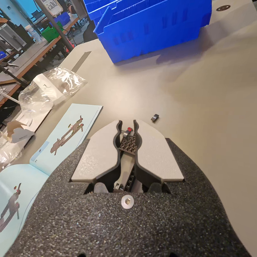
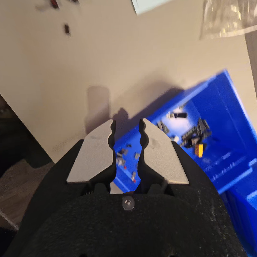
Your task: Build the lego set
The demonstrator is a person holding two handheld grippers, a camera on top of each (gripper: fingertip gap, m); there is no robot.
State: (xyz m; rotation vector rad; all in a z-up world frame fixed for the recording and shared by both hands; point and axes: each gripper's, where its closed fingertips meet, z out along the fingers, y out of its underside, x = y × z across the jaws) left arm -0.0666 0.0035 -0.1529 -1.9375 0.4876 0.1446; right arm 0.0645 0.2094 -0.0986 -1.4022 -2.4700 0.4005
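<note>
Left wrist view: the left gripper (image 1: 128,121) is clamped on a dark studded brick assembly (image 1: 128,144) with a red stud at its far tip, held low in the centre of the frame. Just up and right of the tips, a small black piece (image 1: 155,118) lies on the beige table (image 1: 180,97). An open instruction booklet (image 1: 66,137) sits at lower left, a clear plastic bag (image 1: 48,89) above it, a blue bin (image 1: 153,32) at the top.

Right wrist view, blurred: the right gripper (image 2: 127,122) has its jaws apart, with nothing between them, above the near edge of the blue bin (image 2: 229,173), where loose bricks (image 2: 194,133) lie scattered at right.
</note>
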